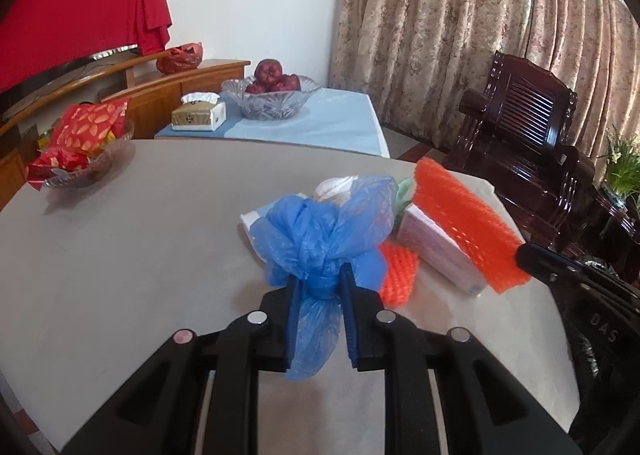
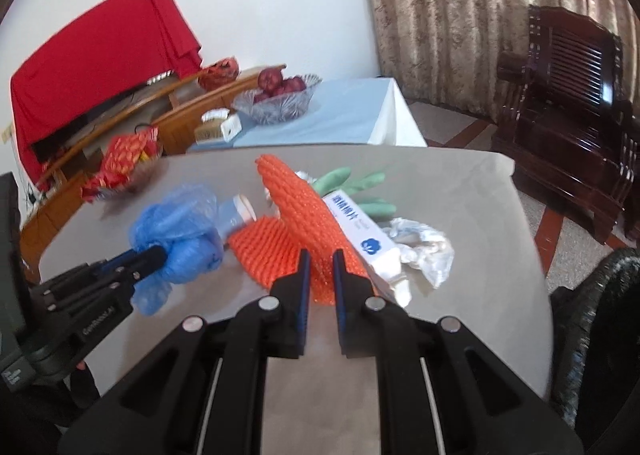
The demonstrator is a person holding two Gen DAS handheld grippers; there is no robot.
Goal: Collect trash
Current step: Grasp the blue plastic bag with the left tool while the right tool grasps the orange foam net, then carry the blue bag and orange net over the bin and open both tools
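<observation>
right wrist: right hand-held gripper clamps orange foam net, long axis pointing away.

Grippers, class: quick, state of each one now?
Left gripper: shut on the blue plastic bag.
Right gripper: shut on the orange foam net.

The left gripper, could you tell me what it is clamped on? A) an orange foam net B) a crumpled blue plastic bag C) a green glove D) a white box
B: the left gripper pinches the knotted blue plastic bag between its pads.
</observation>
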